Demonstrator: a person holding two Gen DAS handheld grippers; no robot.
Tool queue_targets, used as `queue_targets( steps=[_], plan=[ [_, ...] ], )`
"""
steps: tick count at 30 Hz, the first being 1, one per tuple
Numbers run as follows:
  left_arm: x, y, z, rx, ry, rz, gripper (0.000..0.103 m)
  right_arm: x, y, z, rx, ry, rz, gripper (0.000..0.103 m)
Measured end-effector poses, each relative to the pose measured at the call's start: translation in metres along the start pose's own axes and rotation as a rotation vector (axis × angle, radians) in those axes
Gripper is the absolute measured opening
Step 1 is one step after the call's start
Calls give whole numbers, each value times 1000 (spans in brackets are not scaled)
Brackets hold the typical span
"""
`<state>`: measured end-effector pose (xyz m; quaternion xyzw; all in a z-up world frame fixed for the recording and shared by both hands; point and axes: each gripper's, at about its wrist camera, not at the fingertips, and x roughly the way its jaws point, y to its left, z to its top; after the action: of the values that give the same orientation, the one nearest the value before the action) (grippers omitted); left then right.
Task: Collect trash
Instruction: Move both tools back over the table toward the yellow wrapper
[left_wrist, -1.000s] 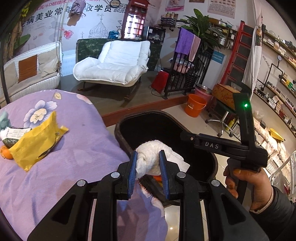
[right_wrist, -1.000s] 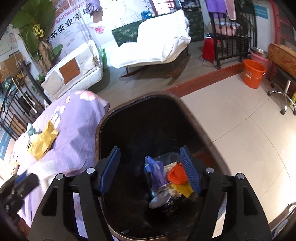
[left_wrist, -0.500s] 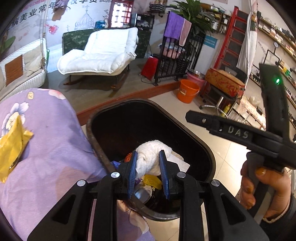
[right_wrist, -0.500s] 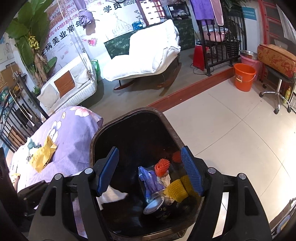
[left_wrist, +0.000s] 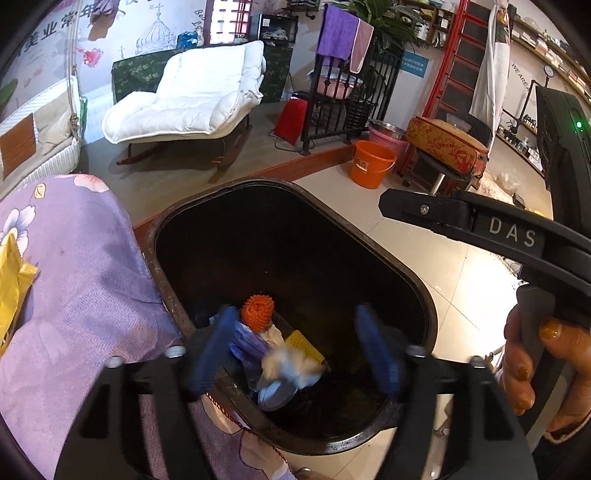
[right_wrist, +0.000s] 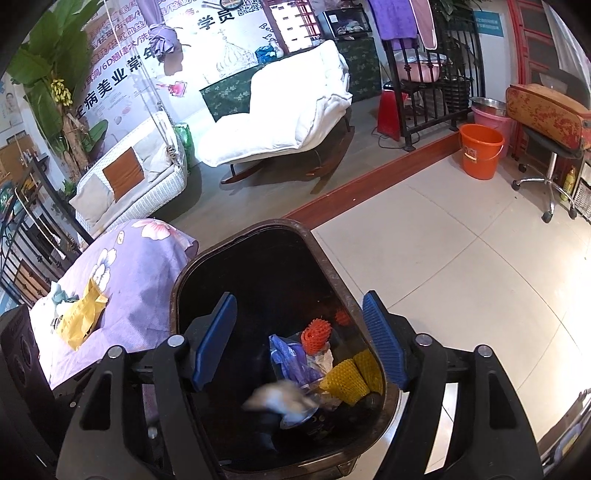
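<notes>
A dark trash bin (left_wrist: 421, 291) (right_wrist: 332, 266) stands on the floor beside the table. My left gripper (left_wrist: 295, 350) hangs over it, its jaws opening, nothing pressed between the blurred blue pads. A crumpled white tissue (left_wrist: 291, 367) (right_wrist: 280, 397) is blurred in mid-fall inside the bin, above an orange spiky ball (left_wrist: 258, 312) (right_wrist: 316, 332), yellow foam netting (right_wrist: 351, 376) and a purple wrapper (right_wrist: 291, 358). My right gripper (right_wrist: 299, 343) is also over the bin, jaws opening and empty. A yellow packet (right_wrist: 79, 319) (left_wrist: 9, 284) lies on the purple floral tablecloth (left_wrist: 74, 295).
A hand (left_wrist: 532, 354) holds the right gripper's handle at the right of the left wrist view. Beyond the bin are tiled floor (right_wrist: 461, 266), an orange bucket (right_wrist: 480, 155), a stool with a red-patterned cushion (right_wrist: 546, 114), a white rocking lounger (left_wrist: 192, 96) and a wicker swing seat (right_wrist: 129, 181).
The left gripper moved over the bin and opened, letting go of the white tissue, which is now dropping into the bin. The right gripper's jaws widened a little.
</notes>
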<state>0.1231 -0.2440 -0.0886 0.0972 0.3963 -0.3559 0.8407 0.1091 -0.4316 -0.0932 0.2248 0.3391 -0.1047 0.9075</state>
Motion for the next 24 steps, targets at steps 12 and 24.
queue_targets(
  steps=[12,24],
  plan=[
    [-31,4,-9,-22,-66,-18,83,0,8,4,-51,-6,52,85],
    [-79,24,-24,-27,-145,60,86,14,52,0,-159,38,147,90]
  ],
)
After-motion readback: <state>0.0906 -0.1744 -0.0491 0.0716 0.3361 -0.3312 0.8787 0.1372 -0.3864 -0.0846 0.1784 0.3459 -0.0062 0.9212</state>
